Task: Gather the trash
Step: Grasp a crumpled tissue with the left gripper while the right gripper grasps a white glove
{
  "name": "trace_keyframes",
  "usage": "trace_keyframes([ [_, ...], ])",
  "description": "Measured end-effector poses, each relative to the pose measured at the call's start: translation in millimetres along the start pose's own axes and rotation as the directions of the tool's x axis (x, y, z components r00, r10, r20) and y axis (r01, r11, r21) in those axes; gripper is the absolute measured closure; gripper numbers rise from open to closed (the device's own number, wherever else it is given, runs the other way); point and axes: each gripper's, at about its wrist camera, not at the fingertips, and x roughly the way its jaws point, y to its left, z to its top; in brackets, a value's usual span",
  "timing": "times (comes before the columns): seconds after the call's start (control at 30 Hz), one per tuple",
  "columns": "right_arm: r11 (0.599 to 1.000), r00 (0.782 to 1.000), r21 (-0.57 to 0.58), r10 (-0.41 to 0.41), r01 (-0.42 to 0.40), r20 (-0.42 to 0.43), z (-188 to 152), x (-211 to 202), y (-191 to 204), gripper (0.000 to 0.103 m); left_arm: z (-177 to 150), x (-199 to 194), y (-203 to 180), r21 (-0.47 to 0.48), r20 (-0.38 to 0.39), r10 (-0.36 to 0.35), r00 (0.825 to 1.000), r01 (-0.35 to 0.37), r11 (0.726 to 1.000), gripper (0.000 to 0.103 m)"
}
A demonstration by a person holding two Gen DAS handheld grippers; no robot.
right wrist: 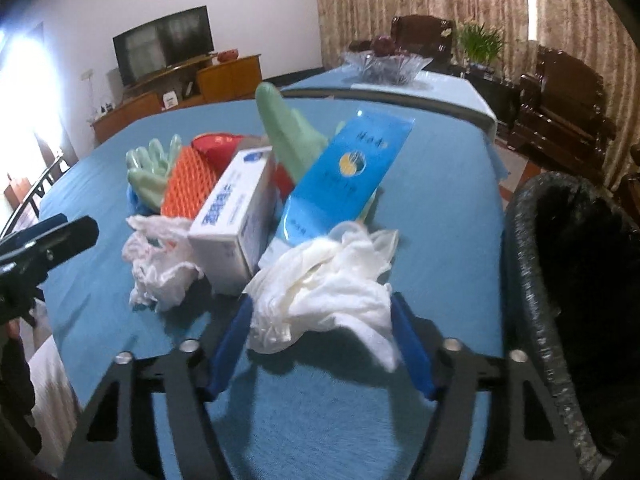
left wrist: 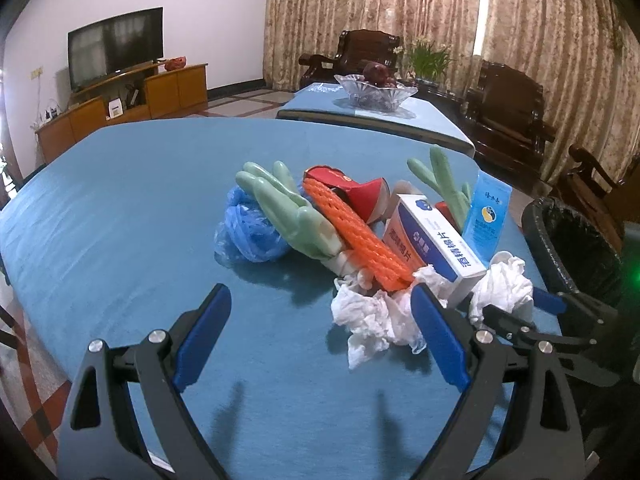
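Observation:
A pile of trash lies on the blue table: green rubber gloves, a blue plastic bag, orange foam netting, a red paper cup, a white box, a blue packet and crumpled white tissue. My left gripper is open, just short of that tissue. My right gripper is shut on a second white tissue wad, which also shows in the left wrist view. The box and packet stand behind it.
A black bin with a black liner stands at the table's right edge, also seen in the left wrist view. A second blue table carries a glass bowl. Dark wooden chairs, a TV cabinet and curtains stand beyond.

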Motion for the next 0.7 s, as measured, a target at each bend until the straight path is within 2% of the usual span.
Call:
trace_keyframes([
  [0.1, 0.999, 0.999, -0.006, 0.047, -0.047, -0.003, -0.1, -2.1, 0.5, 0.065, -1.9, 2.3, -1.9, -0.003, -0.011, -0.009, 1.000, 0.009, 1.000, 0.015],
  [0.2, 0.997, 0.997, -0.002, 0.081, -0.082, -0.007, -0.6, -6.8, -4.2, 0.076, -4.9, 5.5, -7.8, -0.003, -0.026, -0.019, 0.999, 0.019, 1.000, 0.015],
  [0.43, 0.998, 0.997, 0.008, 0.068, -0.068, 0.023, 0.6, -29.9, -14.3, 0.078, -11.5, 20.1, -25.8, 0.016, -0.061, -0.043, 0.997, 0.044, 0.999, 0.015],
  [0.7, 0.998, 0.997, 0.001, 0.065, -0.065, 0.032, 2.7, -36.5, -19.1, 0.078, -18.7, 49.5, -39.4, 0.025, -0.120, -0.048, 0.992, 0.051, 0.998, 0.025],
])
